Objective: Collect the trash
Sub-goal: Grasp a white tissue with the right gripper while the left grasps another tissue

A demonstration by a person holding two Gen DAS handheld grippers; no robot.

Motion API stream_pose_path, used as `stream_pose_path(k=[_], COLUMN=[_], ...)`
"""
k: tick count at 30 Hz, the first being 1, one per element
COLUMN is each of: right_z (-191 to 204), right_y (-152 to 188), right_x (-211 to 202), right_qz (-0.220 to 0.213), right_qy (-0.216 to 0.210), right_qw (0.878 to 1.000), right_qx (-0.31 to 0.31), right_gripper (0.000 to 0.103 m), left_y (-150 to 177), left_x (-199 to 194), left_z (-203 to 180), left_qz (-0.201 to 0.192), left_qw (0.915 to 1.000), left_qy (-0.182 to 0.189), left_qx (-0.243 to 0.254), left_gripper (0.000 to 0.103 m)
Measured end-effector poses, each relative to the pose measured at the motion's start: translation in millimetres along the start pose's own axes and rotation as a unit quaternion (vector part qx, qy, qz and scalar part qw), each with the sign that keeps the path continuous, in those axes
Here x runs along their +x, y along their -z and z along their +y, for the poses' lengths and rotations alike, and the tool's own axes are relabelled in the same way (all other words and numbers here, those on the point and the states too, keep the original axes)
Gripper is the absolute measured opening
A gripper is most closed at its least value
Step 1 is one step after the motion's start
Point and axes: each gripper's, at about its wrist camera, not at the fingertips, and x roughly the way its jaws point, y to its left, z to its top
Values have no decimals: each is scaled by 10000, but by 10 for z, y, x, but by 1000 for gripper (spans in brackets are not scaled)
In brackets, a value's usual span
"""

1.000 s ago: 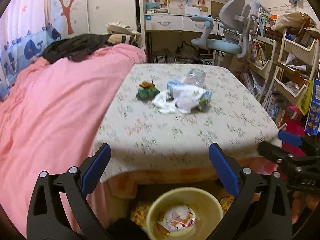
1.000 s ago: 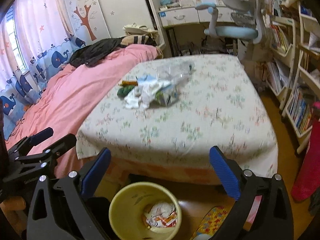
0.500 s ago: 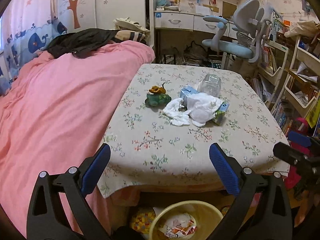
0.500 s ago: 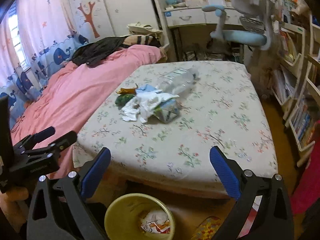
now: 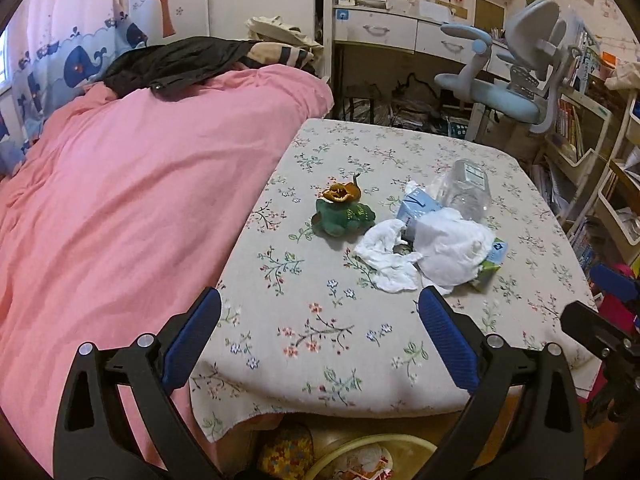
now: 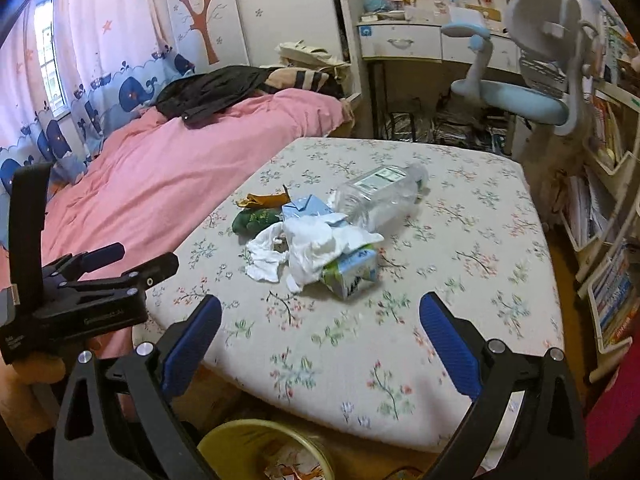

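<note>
Both hand-held grippers, left (image 5: 318, 328) and right (image 6: 320, 330), gape wide and hold nothing, poised over the near edge of the worktop (image 5: 320, 344). Toward the worktop's middle lies the trash: tissues (image 5: 432, 252) over a carton (image 6: 352, 270), a bottle (image 6: 380, 196) on its side behind, a green wrapper (image 5: 344, 216) left of the tissues. A bin (image 6: 256, 452) stands below the near edge.

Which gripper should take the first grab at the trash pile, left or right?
Probably right. The right gripper is open with the carton and tissues just ahead; the left gripper, also open, has them off toward its right finger.
</note>
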Motion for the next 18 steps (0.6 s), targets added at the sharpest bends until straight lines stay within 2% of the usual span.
stream_pose_path(k=[6,12,18], right_z=[29,26,60], right_y=[-80,-145,-237], right_x=[175,342,496], right_qz=[134,275,317], right_qy=[-109,-170,-227], right_qw=[9998,9994,9992], right_qx=[-103,-78,-90], right_gripper=[95,82,74], left_y=[-57,-85,-73], left_x=[135,197,260], left_z=[16,73,195], left_qz=[103,242,380], left_qw=[9999,9997,9984], left_qy=[-94,-61,-40], left_qx=[83,-86,-421], left_gripper=[95,95,95])
